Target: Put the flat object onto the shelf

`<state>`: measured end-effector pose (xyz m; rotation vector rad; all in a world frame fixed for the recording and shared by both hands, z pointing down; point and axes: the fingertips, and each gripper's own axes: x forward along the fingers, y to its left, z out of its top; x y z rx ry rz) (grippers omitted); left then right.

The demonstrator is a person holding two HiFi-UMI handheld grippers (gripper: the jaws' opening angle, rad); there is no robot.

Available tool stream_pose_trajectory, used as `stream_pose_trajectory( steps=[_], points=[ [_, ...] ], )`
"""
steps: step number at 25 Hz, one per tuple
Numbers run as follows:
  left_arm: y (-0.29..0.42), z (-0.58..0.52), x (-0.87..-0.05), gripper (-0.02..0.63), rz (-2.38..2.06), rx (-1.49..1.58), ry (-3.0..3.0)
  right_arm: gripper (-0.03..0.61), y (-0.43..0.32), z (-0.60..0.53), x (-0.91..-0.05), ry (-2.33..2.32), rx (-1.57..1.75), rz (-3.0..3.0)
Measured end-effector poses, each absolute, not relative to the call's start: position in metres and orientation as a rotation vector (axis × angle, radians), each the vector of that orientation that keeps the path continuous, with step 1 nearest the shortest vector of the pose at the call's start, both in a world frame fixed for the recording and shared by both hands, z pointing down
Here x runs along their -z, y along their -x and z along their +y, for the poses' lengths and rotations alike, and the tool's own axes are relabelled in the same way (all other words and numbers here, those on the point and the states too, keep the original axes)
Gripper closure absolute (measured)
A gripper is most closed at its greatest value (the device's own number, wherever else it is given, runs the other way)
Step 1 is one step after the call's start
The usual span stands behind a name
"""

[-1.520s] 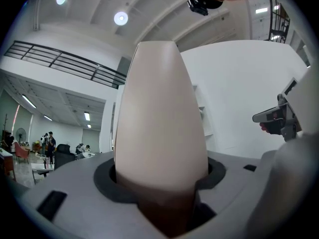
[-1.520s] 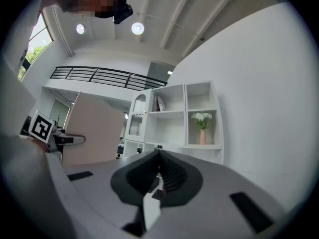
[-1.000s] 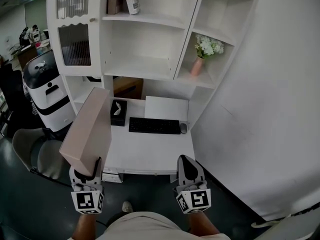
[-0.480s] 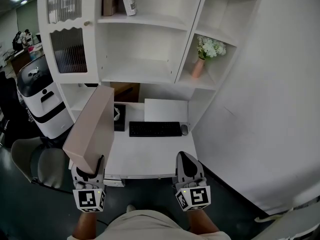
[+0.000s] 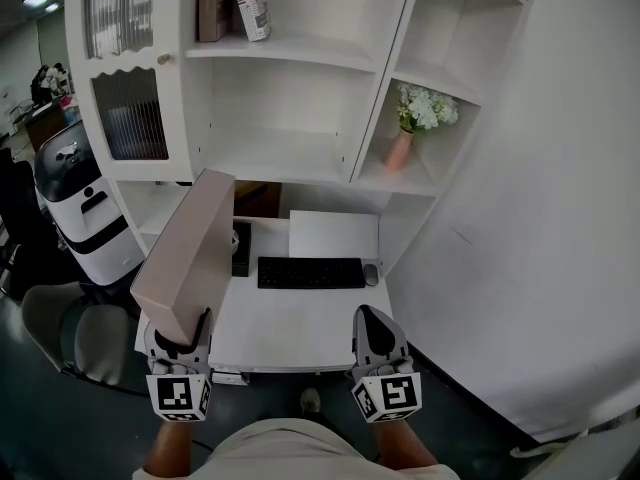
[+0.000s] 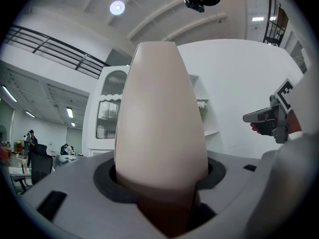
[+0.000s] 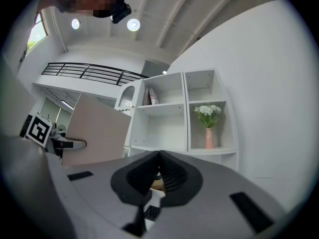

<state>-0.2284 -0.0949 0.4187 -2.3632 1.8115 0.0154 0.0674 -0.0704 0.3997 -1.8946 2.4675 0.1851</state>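
A flat beige box stands on edge in my left gripper, which is shut on its near end. In the left gripper view the flat beige box fills the middle, clamped between the jaws. My right gripper is shut with nothing in it, to the right at the same height, in front of the desk edge. Ahead stands the white shelf unit with open compartments; the white shelf unit also shows in the right gripper view, with the flat beige box at its left.
A white desk holds a black keyboard, a mouse and a white pad. A pink vase with white flowers stands in a right compartment. Books stand on the top shelf. A chair is at the left.
Both grippers have moved forward toward the desk and shelf, the left one carrying the box with it. The shelf unit looks closer and larger.
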Motion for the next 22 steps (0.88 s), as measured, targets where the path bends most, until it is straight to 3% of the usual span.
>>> stream_pose_trajectory(
  steps=[14,22],
  points=[
    [0.188,-0.158,-0.376,0.334,1.751,0.112,2.183,0.575,-0.098,-0.149,-0.386,1.833,-0.208,2.497],
    [0.159,-0.186,-0.345,0.336,1.609,0.359,1.954,0.575,-0.109,-0.178,-0.390,1.815,-0.185,2.502]
  ],
)
